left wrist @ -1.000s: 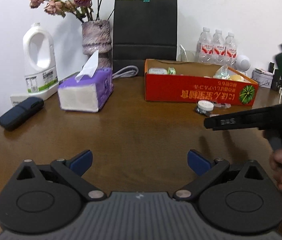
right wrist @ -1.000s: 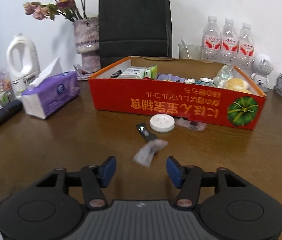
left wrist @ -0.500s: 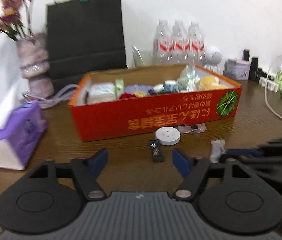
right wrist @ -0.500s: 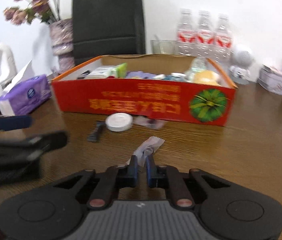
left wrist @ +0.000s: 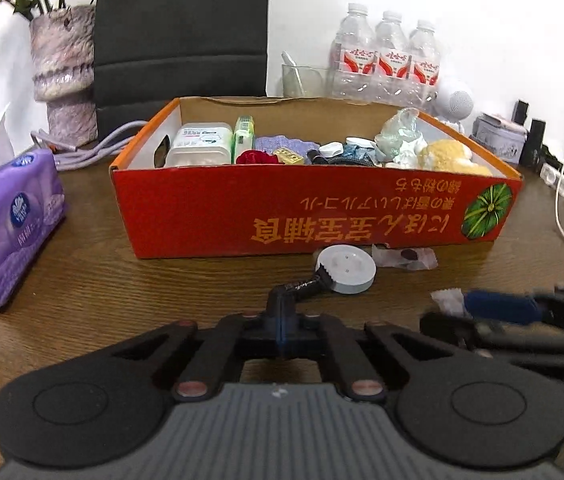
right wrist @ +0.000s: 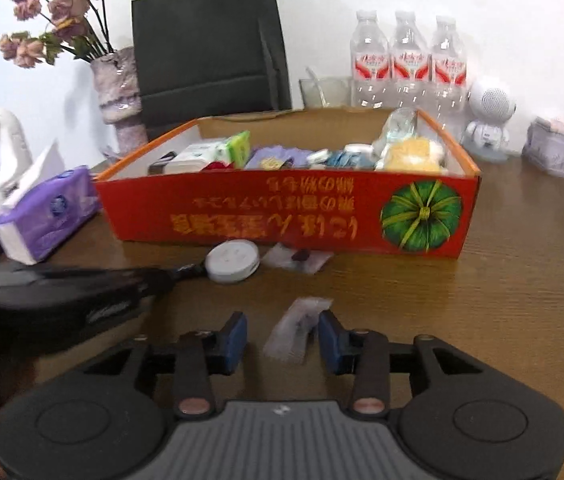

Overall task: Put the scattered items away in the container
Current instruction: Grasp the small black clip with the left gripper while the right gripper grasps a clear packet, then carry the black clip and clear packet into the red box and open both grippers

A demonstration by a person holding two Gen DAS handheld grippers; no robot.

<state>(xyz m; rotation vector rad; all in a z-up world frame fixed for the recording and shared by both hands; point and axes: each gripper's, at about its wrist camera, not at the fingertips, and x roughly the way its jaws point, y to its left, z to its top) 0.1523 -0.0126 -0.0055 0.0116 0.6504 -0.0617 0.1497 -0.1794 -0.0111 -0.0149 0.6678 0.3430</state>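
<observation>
scattered items are being worked in front of the red box (left wrist: 314, 216): a small black packet (left wrist: 305, 286) is being clamped by the left gripper (left wrist: 282, 322), while a white wrapper (right wrist: 296, 328) is lying between the right gripper (right wrist: 282, 338), whose jaws are opening.

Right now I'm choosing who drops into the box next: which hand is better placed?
Left. Its tongs are shut on the black packet, near the red box. The right tongs are opening around the white wrapper, ungripped.
</observation>
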